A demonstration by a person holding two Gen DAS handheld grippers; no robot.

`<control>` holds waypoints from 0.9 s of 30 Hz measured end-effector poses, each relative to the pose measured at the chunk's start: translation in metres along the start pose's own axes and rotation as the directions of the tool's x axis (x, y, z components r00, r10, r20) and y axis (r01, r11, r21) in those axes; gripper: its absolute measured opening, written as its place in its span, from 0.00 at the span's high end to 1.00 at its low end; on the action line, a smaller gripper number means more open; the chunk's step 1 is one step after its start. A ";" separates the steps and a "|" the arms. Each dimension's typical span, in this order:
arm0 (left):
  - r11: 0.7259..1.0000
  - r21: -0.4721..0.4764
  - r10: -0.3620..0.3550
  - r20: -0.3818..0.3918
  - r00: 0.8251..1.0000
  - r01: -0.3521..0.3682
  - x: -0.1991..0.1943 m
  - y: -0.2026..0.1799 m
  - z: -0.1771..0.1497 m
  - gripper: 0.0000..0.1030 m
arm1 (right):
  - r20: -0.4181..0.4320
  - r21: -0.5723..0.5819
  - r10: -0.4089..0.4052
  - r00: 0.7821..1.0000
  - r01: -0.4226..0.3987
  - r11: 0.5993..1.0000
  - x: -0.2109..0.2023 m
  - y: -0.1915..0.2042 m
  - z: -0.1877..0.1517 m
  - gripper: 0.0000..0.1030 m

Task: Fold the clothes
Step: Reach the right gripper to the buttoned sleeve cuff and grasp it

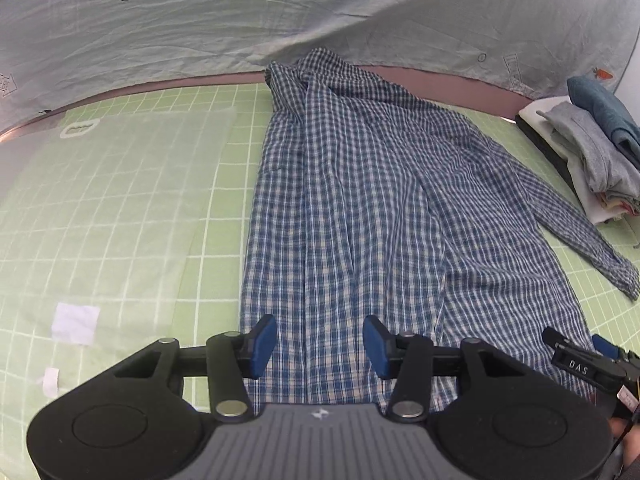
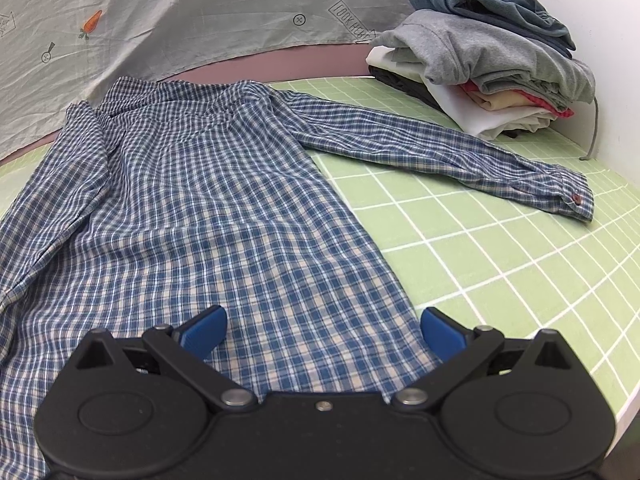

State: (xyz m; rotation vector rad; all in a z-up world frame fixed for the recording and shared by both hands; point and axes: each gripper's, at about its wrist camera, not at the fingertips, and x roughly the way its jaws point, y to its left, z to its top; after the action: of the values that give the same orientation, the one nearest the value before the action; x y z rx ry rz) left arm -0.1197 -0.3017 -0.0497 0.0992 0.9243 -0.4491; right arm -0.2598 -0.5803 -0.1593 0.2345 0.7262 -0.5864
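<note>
A blue and white checked shirt (image 1: 360,208) lies spread on the green grid mat, collar end far from me, hem near me. Its left side is folded in over the body. One long sleeve (image 2: 440,148) stretches out to the right, and its buttoned cuff (image 2: 572,198) rests on the mat. My left gripper (image 1: 320,346) hovers over the hem, open, with nothing between its blue pads. My right gripper (image 2: 324,332) is open wide above the shirt's lower right part, also empty. In the left wrist view the right gripper (image 1: 592,364) shows at the right edge.
A stack of folded clothes (image 2: 480,60) sits at the far right by a white wall. A translucent plastic sheet (image 1: 120,184) lies on the green mat (image 2: 500,260) left of the shirt. A grey carrot-print cloth (image 1: 280,12) hangs behind. The mat's edge curves at the right.
</note>
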 end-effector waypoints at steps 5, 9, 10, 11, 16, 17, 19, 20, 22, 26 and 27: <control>0.994 -0.072 0.081 0.062 0.995 -0.077 0.001 -0.013 0.011 0.31 | -0.098 -0.057 0.046 0.994 -0.052 0.997 0.006 -0.002 0.018 0.00; 0.980 -0.158 0.129 0.067 0.989 -0.118 0.007 -0.024 0.019 0.23 | -0.089 -0.099 0.099 0.991 -0.108 0.989 0.008 -0.012 0.037 0.00; 0.979 -0.165 0.135 0.063 0.989 -0.123 0.008 -0.028 0.021 0.23 | -0.081 -0.106 0.110 0.991 -0.119 0.987 0.009 -0.016 0.042 0.00; 0.978 -0.162 0.140 0.058 0.988 -0.129 0.011 -0.032 0.024 0.23 | -0.076 -0.102 0.111 0.991 -0.118 0.988 0.012 -0.021 0.047 0.00; 0.977 -0.142 0.170 0.055 0.984 -0.160 0.017 -0.046 0.033 0.22 | -0.047 -0.080 0.113 0.992 -0.116 0.990 0.029 -0.046 0.071 0.00; 0.975 -0.146 0.175 0.051 0.983 -0.166 0.019 -0.047 0.034 0.22 | -0.041 -0.076 0.112 0.993 -0.114 0.991 0.032 -0.051 0.076 0.00; 0.972 -0.153 0.185 0.043 0.982 -0.176 0.026 -0.048 0.038 0.22 | -0.022 -0.074 0.091 0.996 -0.092 0.993 0.038 -0.061 0.082 0.00; 0.971 -0.157 0.189 0.038 0.981 -0.181 0.031 -0.049 0.041 0.22 | -0.008 -0.071 0.075 0.997 -0.075 0.995 0.041 -0.066 0.085 0.00; 0.968 -0.161 0.201 0.032 0.979 -0.193 0.040 -0.049 0.049 0.22 | 0.028 -0.052 0.029 0.999 -0.028 0.998 0.045 -0.079 0.091 0.00; 0.967 -0.153 0.208 0.031 0.978 -0.201 0.058 -0.047 0.065 0.22 | 0.068 0.037 -0.079 0.995 0.077 0.996 0.059 -0.110 0.105 0.00; 0.969 -0.146 0.204 0.024 0.979 -0.198 0.063 -0.048 0.069 0.22 | 0.069 0.066 -0.107 0.992 0.102 0.993 0.064 -0.118 0.108 0.00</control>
State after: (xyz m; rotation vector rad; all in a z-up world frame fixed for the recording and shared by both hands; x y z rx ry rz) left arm -0.0557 -0.3845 -0.0527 0.0521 0.8953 -0.1949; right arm -0.2300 -0.7464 -0.1239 0.2326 0.6530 -0.7145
